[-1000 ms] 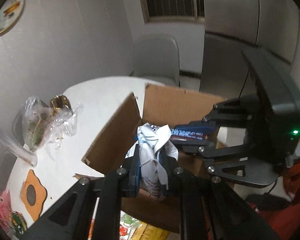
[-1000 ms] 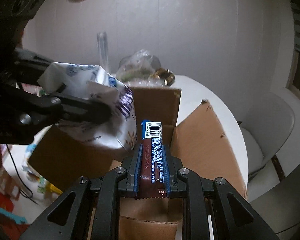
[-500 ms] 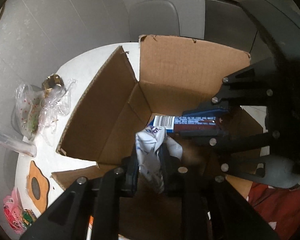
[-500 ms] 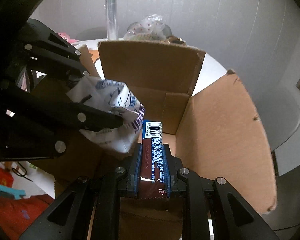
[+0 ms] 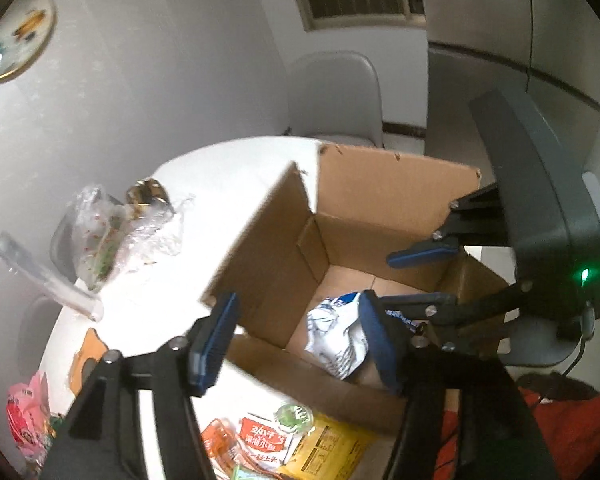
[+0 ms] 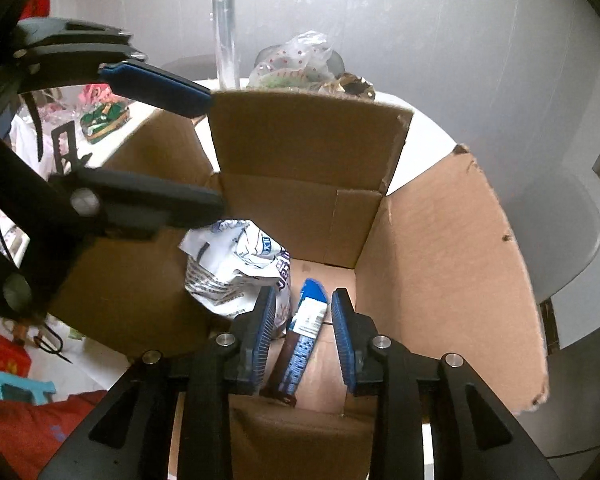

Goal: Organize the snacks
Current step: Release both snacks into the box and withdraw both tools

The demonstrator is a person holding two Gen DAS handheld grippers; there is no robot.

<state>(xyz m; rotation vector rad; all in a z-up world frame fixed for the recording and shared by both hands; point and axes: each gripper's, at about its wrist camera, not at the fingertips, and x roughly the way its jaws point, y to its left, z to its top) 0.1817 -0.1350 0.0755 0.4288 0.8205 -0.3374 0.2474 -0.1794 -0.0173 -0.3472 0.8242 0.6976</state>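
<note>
Now both snacks (image 6: 236,268) in box (image 6: 440,264)

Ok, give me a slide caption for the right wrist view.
Open right hand-held gripper above the bar and white bag in the box.

- The left black claw with blue ribbed pads (image 5: 296,344) has its 2 fingers spread wide apart, gripping nothing.
- The right black claw with blue ribbed pads (image 6: 304,334) also stands parted, its 2 fingers pointing downward and clear of contact.
- Both claws sit close together, angled toward each other.
</note>
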